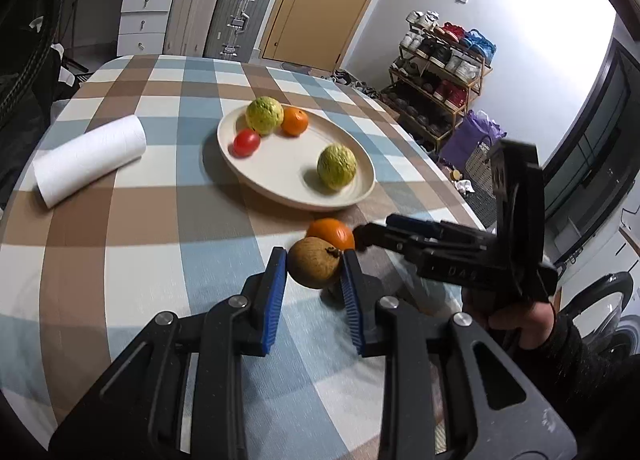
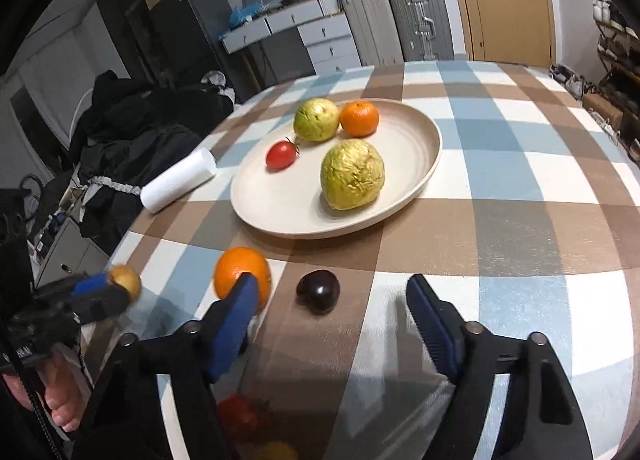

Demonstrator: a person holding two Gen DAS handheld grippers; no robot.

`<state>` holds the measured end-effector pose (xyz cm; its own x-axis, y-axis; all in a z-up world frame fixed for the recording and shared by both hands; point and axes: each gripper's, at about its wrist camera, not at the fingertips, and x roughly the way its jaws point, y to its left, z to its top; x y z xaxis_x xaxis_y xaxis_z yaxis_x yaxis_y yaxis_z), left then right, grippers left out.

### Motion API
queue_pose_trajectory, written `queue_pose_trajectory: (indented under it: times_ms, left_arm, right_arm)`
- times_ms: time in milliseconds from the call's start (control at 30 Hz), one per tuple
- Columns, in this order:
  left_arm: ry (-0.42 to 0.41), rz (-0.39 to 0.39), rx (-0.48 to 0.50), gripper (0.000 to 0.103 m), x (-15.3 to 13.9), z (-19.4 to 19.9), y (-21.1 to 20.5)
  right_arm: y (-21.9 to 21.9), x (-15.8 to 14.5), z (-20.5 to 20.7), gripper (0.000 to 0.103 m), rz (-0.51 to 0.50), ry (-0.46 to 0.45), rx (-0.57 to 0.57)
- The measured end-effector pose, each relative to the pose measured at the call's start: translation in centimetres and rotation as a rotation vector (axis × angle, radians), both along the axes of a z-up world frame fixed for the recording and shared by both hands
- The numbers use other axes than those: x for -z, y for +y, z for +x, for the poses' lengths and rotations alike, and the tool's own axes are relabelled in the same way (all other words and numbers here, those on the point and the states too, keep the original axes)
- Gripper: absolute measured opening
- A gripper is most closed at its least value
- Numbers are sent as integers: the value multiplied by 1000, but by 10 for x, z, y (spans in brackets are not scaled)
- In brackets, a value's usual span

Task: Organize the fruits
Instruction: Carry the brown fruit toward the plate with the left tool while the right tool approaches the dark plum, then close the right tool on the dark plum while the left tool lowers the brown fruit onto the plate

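Note:
My left gripper (image 1: 314, 266) is shut on a brown round fruit (image 1: 314, 263), held just above the checked tablecloth; it also shows in the right wrist view (image 2: 126, 282). An orange (image 1: 331, 232) lies on the cloth just behind it. A cream plate (image 1: 280, 175) holds two yellow-green guavas (image 1: 337, 166), a mandarin (image 1: 295, 121) and a red tomato (image 1: 246, 142). My right gripper (image 2: 332, 302) is open, its fingers either side of a dark plum (image 2: 318, 287) on the cloth, with the orange (image 2: 240, 274) by its left finger.
A white paper roll (image 1: 90, 159) lies left of the plate. The table edge runs along the right, with a shoe rack (image 1: 440, 71) beyond. Some red and yellow fruit (image 2: 244, 416) lies blurred near the front edge under my right gripper.

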<state>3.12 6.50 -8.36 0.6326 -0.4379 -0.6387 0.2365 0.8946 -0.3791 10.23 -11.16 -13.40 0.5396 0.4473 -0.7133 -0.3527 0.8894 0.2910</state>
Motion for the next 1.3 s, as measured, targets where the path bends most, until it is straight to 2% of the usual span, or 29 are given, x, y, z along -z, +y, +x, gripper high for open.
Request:
queue_pose_trajectory:
  times_ms: [67, 100, 200, 267, 400, 567, 667, 800, 967, 1067, 1300]
  left_arm:
    - [-1, -2, -6, 25, -1, 6, 2]
    - [-2, 0, -10, 25, -2, 9, 3]
    - [-5, 0, -23, 25, -4, 19, 4]
    - [-8, 2, -32, 25, -6, 28, 5]
    - [-17, 4, -40, 25, -10, 44, 4]
    - [-17, -3, -36, 25, -15, 71, -2]
    - [-18, 3, -24, 25, -17, 91, -10]
    - [-15, -4, -6, 25, -21, 123, -23]
    - [-17, 20, 8, 25, -25, 168, -44]
    - [21, 26, 21, 25, -15, 194, -57]
    - [81, 41, 65, 25, 9, 231, -83]
  right_arm:
    - [2, 2, 4, 61, -6, 9, -6]
    - [3, 3, 5, 54, 0, 18, -17]
    - [5, 7, 8, 47, 10, 36, -29]
    - [5, 8, 9, 36, 14, 38, -38]
    - [5, 8, 10, 26, 39, 44, -45]
    - [0, 3, 11, 25, 53, 11, -21]
    - [-14, -12, 13, 25, 89, -44, 0]
    - [-29, -31, 30, 25, 121, -72, 26]
    - [-38, -51, 63, 25, 141, -109, 36]
    - [-37, -57, 86, 25, 151, -119, 25]
    - [-41, -47, 143, 25, 207, -69, 46]
